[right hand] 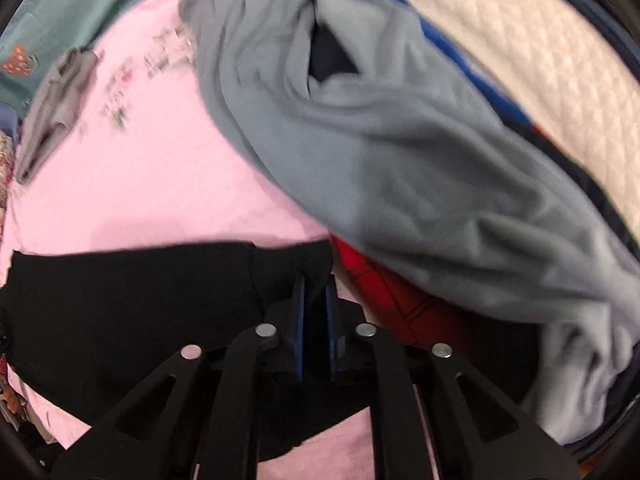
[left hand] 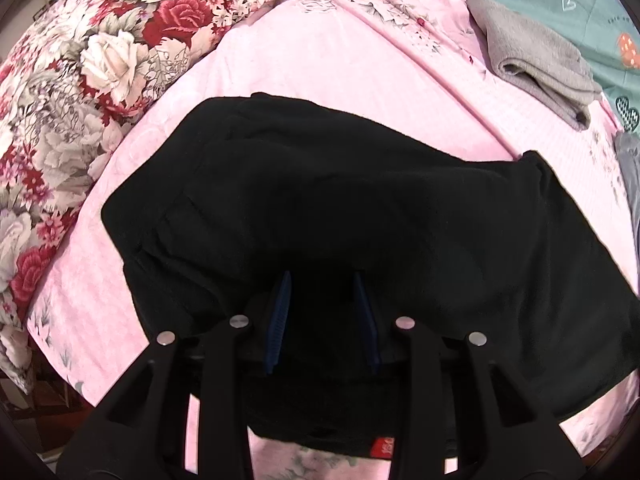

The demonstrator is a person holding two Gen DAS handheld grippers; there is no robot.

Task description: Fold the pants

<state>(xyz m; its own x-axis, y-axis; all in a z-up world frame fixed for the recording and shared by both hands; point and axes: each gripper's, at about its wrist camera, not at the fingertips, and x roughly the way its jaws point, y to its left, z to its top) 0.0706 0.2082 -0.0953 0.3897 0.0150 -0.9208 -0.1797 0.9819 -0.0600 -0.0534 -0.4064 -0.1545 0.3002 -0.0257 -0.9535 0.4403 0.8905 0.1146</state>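
Black pants [left hand: 340, 200] lie folded over on the pink bed sheet [left hand: 340, 48], filling the middle of the left wrist view. My left gripper [left hand: 322, 280] is over the pants' near edge, its blue pads apart with black cloth between and under them. In the right wrist view the same pants [right hand: 132, 296] stretch across the lower left. My right gripper [right hand: 315, 284] sits at their right end, its blue pads a narrow gap apart with dark cloth between them.
A floral quilt [left hand: 100, 60] is bunched at the left. A folded grey garment [left hand: 540, 60] lies at the far right on the sheet. A loose grey garment [right hand: 400, 132] and red cloth [right hand: 384, 292] are piled right of my right gripper. A white quilted mattress [right hand: 540, 60] lies beyond.
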